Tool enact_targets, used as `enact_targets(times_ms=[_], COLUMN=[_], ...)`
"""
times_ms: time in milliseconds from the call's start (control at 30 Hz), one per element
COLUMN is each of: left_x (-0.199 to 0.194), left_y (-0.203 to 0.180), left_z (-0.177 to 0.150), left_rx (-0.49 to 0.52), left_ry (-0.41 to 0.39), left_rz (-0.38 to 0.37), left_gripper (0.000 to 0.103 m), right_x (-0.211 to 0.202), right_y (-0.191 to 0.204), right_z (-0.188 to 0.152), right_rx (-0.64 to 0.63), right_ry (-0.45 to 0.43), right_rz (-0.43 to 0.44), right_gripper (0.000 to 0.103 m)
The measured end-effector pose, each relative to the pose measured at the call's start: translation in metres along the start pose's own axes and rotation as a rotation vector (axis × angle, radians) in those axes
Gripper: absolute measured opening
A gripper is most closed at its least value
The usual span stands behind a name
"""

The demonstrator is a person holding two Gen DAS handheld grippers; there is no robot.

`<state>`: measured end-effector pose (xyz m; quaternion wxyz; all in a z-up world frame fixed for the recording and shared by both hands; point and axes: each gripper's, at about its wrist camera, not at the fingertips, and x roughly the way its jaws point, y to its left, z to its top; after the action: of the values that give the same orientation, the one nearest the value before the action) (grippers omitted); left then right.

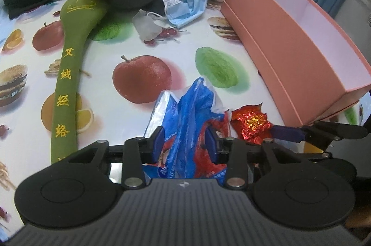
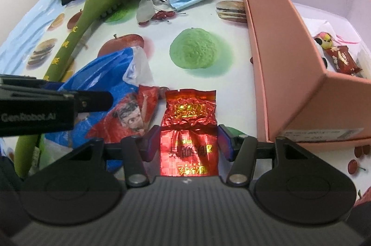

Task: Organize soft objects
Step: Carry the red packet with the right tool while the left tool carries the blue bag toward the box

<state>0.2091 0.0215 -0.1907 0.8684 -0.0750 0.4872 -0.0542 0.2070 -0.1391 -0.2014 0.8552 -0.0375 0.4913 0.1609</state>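
Since our left claw (image 1: 185,141) pinches only the crumpled blue-and-red plastic bag (image 1: 190,111) on the desk (image 1: 143,46) while our right claw (image 2: 189,141) stands open around the red foil packet (image 2: 190,127) — neither yet in the pink cardboard box (image 2: 285,74) — we judge the slack bag could slip free when lifted.

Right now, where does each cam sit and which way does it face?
Left wrist: on the left gripper, looking along its fingers at the blue plastic bag between them.
Right wrist: on the right gripper, over the red foil packet.
Shared: bag, packet, pink box, green plush stick; each sees the other gripper.
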Motion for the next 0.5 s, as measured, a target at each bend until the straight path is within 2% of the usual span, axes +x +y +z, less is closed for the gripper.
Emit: enact_targets(times_ms=[33, 133, 500], left_x=[0.002, 0.002, -0.028], left_y=[0.001, 0.002, -0.001], left_z=[-0.001, -0.003, -0.01], left_rx=[-0.008, -0.022, -0.068], left_ry=[0.007, -0.004, -0.07], left_rz=[0.008, 0.023, 0.029], left_gripper=[0.024, 0.011, 0.007], right_x=[0.001, 0.002, -0.018], right_y=[0.001, 0.003, 0.005], right_z=[0.0, 0.001, -0.002], right_rx=[-0.006, -0.017, -0.009], right_ry=[-0.002, -0.01, -0.039], right_rz=[-0.002, -0.004, 0.005], right_gripper=[0.057, 0.057, 0.056])
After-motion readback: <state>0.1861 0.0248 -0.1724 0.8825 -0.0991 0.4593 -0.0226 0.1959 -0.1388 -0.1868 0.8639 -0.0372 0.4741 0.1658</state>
